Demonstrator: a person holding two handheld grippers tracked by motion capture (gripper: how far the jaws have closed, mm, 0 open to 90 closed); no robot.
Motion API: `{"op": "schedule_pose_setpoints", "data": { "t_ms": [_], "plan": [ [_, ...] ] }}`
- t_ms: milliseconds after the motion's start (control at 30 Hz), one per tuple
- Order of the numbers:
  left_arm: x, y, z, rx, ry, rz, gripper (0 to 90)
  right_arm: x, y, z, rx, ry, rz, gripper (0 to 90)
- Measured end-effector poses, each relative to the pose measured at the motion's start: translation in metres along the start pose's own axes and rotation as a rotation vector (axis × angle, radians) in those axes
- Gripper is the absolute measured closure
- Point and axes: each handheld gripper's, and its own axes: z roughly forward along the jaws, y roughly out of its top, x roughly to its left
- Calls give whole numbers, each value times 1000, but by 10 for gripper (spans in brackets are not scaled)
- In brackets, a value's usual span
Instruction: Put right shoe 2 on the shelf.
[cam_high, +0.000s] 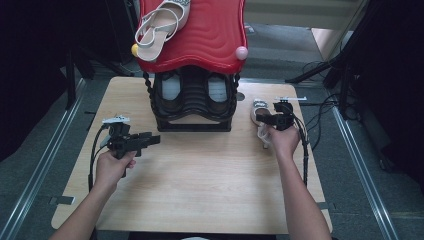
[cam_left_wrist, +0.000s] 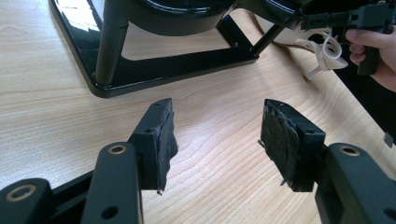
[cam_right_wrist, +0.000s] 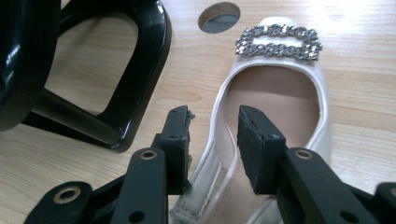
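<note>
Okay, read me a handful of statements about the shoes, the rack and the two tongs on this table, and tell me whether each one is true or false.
1. A cream sandal lies on the red top shelf of the shoe rack. True.
2. The left tongs grip a shoe. False: their jaws stand open over bare table, nothing between them.
3. The cream shoe by the right tongs lies on the table beside the rack. True.
4. That shoe has a plain toe. False: a sparkling buckle sits on the toe.
5. The right tongs hang over the rack's red shelf. False: their jaws straddle the shoe's side edge, and their pads are not pressing on it.
</note>
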Motion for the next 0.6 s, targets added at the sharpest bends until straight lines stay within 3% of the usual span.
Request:
{"op": "schedule_pose_setpoints", "data": {
  "t_ms": [100, 267, 600],
  "plan": [
    [0, 0, 0, 5, 0, 3, 448, 4, -2, 6, 35, -34, -28, 669],
    [0, 0, 0, 2, 0, 1, 447, 5, -5, 9, 17, -48, -31, 729],
    [1, 0, -1, -4, 0, 4, 446, -1, -4, 11, 33, -28, 1, 872]
  ]
}}
